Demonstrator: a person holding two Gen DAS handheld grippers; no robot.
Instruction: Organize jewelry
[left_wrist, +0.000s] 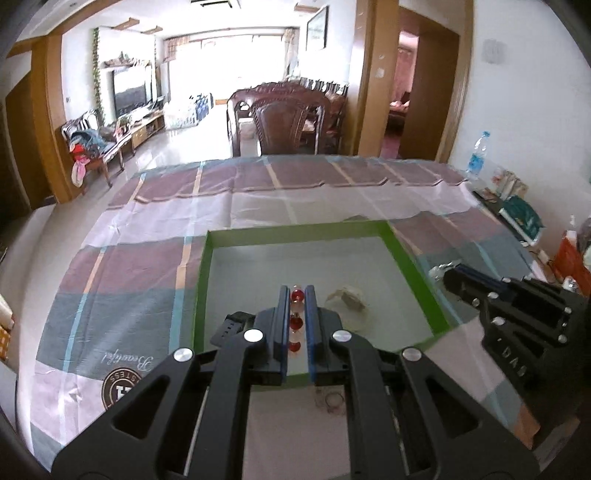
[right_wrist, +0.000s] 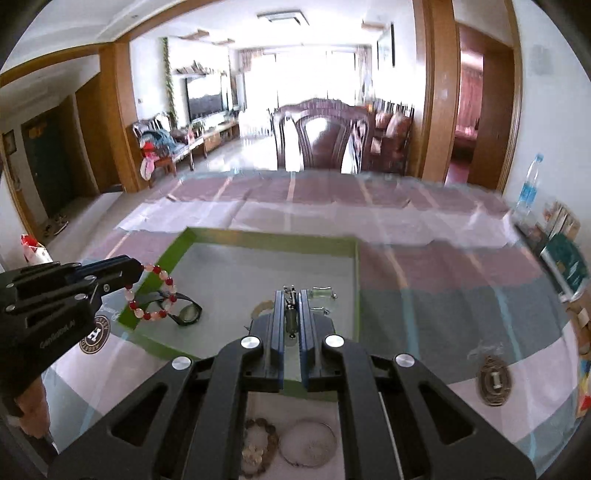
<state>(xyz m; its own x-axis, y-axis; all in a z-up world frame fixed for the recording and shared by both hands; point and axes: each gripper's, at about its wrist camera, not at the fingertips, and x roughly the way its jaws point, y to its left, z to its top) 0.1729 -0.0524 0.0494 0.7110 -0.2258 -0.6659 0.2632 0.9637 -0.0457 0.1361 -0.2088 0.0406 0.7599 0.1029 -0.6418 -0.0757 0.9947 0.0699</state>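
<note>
A green-rimmed tray (left_wrist: 295, 232) with a grey floor lies on the checked tablecloth; it also shows in the right wrist view (right_wrist: 258, 238). My left gripper (left_wrist: 296, 291) is shut on a red and pink bead bracelet (left_wrist: 297, 295) and holds it over the tray's left edge; the bracelet hangs from it in the right wrist view (right_wrist: 153, 293). My right gripper (right_wrist: 291, 293) is shut on a small metal piece (right_wrist: 291, 314) over the tray. A black watch (right_wrist: 186, 312) and a pale bracelet (left_wrist: 349, 295) lie in the tray.
A bead bracelet (right_wrist: 258, 443) and a thin silver bangle (right_wrist: 308, 441) lie on the cloth under the right gripper. An oval brooch (right_wrist: 494, 382) lies at the right. A water bottle (left_wrist: 478, 153), books and boxes stand along the right edge. Dark wooden chairs (left_wrist: 288, 122) stand beyond the table.
</note>
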